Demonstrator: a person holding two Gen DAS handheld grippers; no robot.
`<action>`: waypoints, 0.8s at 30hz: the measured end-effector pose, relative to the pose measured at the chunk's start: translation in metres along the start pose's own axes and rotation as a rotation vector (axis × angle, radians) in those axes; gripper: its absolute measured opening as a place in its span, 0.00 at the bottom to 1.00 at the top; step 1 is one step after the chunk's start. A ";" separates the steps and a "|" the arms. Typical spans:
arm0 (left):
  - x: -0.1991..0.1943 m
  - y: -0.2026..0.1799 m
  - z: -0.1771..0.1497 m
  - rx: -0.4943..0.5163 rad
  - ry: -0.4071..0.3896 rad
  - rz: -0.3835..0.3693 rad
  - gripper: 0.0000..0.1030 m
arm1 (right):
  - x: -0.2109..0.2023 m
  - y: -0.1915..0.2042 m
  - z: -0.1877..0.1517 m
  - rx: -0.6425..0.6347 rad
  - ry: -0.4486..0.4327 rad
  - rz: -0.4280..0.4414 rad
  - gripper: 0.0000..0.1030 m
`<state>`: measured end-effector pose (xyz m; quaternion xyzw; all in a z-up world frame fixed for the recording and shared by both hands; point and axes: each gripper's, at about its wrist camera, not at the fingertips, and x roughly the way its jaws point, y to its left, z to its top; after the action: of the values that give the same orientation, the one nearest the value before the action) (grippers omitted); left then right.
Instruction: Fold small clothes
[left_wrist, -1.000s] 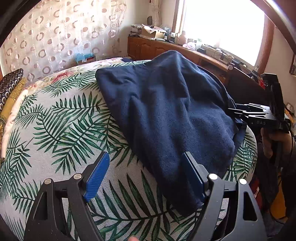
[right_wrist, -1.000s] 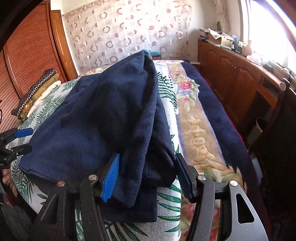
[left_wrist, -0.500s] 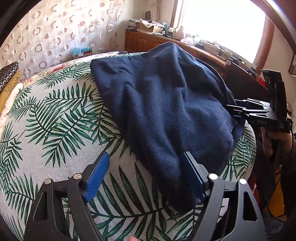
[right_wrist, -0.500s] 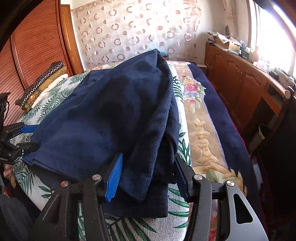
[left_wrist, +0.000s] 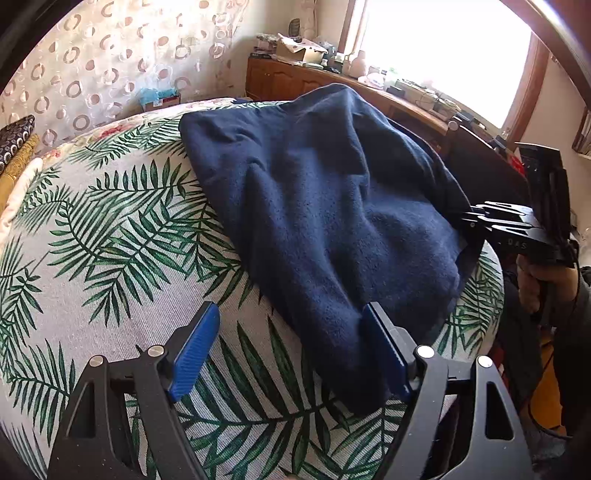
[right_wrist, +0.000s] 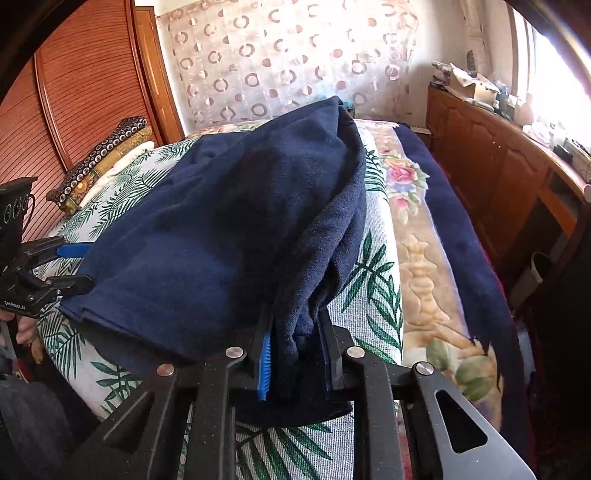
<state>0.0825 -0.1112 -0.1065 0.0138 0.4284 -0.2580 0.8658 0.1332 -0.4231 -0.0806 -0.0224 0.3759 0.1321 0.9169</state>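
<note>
A dark navy fleece garment (left_wrist: 325, 206) lies folded on a palm-leaf cloth (left_wrist: 122, 236) over a bed. My left gripper (left_wrist: 291, 343) is open; its right finger touches the garment's near corner, its left finger is over bare cloth. My right gripper (right_wrist: 295, 354) is shut on the garment's near edge (right_wrist: 291, 325), bunched between the blue pads. The garment (right_wrist: 236, 221) rises away from it. The right gripper also shows in the left wrist view (left_wrist: 513, 229) at the garment's right edge. The left gripper shows at the far left of the right wrist view (right_wrist: 55, 266).
A floral blanket with navy border (right_wrist: 424, 236) runs along the bed's right side. Wooden cabinets (right_wrist: 498, 162) with clutter stand under the window. Patterned cushions (right_wrist: 107, 151) lie by the wooden headboard. A patterned curtain (left_wrist: 92, 70) hangs behind the bed.
My right gripper has closed on the garment's near edge; it was open around it before. The left gripper has stayed open at the near corner.
</note>
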 end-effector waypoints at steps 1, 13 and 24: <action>-0.001 0.000 0.000 -0.003 0.001 -0.014 0.71 | 0.000 0.000 -0.001 0.005 -0.001 0.003 0.19; -0.008 -0.004 -0.001 -0.010 0.009 -0.140 0.14 | -0.008 -0.008 -0.007 0.078 -0.056 0.075 0.16; -0.064 0.002 0.034 -0.025 -0.199 -0.131 0.13 | -0.048 -0.001 0.008 0.095 -0.191 0.123 0.15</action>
<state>0.0761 -0.0896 -0.0377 -0.0507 0.3438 -0.3086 0.8854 0.1056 -0.4343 -0.0417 0.0568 0.2934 0.1720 0.9387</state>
